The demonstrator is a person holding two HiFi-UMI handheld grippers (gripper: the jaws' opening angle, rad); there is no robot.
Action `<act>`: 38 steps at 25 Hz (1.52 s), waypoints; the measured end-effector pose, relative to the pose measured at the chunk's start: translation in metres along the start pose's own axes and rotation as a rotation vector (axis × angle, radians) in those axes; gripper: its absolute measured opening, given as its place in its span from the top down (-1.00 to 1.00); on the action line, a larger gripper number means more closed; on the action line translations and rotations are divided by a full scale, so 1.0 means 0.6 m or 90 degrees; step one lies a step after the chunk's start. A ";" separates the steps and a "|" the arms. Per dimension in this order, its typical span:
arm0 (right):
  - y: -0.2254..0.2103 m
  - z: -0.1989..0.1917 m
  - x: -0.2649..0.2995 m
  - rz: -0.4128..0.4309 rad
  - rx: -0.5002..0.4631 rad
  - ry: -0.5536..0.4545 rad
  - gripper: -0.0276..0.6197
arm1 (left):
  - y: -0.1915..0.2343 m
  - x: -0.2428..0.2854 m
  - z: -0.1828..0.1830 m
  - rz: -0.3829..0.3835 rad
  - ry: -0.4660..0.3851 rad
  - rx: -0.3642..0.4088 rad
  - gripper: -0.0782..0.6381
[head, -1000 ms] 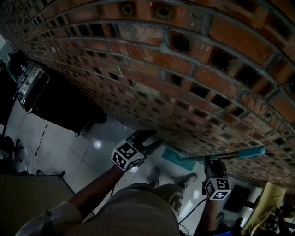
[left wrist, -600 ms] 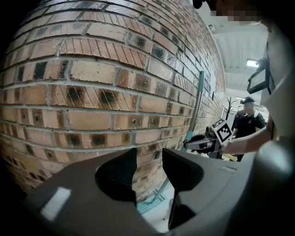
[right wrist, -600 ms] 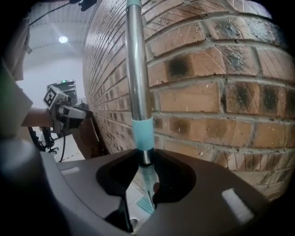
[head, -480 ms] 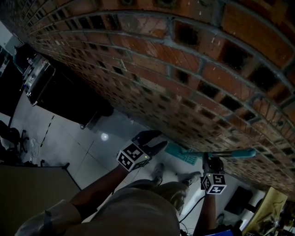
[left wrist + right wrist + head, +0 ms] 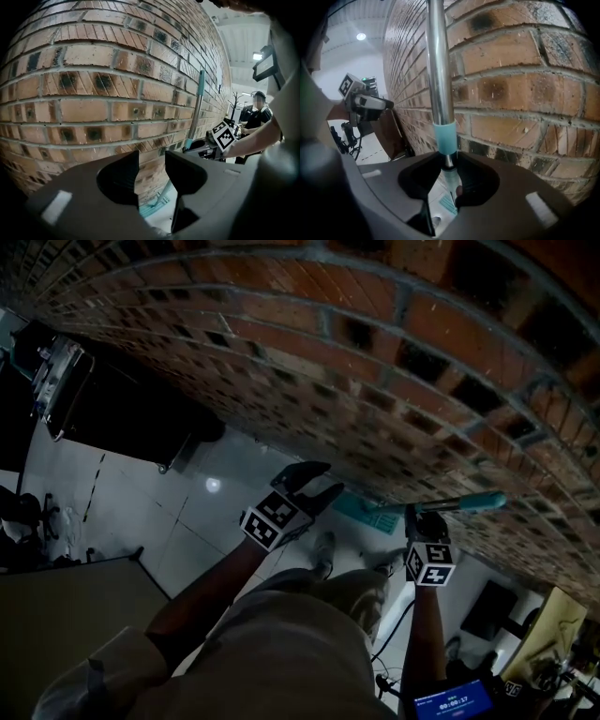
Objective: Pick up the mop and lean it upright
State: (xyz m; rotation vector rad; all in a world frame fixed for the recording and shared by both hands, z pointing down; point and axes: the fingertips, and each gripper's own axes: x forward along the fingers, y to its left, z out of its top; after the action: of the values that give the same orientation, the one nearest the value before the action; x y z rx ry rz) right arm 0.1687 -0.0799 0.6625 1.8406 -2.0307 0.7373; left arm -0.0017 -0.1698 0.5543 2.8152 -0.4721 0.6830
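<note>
- Head view: the right hand-held gripper (image 5: pixel 422 514) clamps the silver-poled mop with a teal grip (image 5: pixel 473 502) beside a red brick wall (image 5: pixel 375 362). The mop's flat teal head (image 5: pixel 361 512) sits down at the foot of the wall.
- Left gripper view: the left hand-held gripper (image 5: pixel 151 158) faces the bricks, jaws spread and empty.
- Right gripper view: the jaws pinch the upright pole just below its teal collar (image 5: pixel 444 136).

Red brick wall (image 5: pixel 375 352) above glossy pale tiled floor (image 5: pixel 122 507).
</note>
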 end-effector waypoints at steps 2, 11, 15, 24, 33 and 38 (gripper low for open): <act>0.000 -0.012 0.011 0.000 -0.002 0.011 0.56 | -0.004 0.006 -0.008 -0.004 0.007 0.000 0.24; -0.010 -0.050 0.033 -0.011 0.007 0.035 0.56 | -0.005 0.011 -0.034 -0.001 0.024 -0.003 0.24; -0.010 -0.050 0.038 -0.017 0.008 0.035 0.56 | -0.003 0.008 -0.046 0.001 0.031 -0.004 0.24; -0.021 -0.082 0.061 -0.023 0.013 0.049 0.56 | 0.000 0.010 -0.073 0.006 0.052 -0.012 0.24; -0.037 -0.116 0.079 -0.029 0.023 0.067 0.56 | -0.005 0.018 -0.086 0.008 0.067 -0.008 0.24; -0.043 -0.128 0.088 -0.030 0.027 0.072 0.56 | -0.005 0.021 -0.096 0.010 0.081 -0.009 0.24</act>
State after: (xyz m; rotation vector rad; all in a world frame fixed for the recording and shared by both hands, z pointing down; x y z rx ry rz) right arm 0.1781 -0.0819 0.7588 1.8194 -1.9099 0.8566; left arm -0.0136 -0.1544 0.6101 2.7368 -0.4748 0.8523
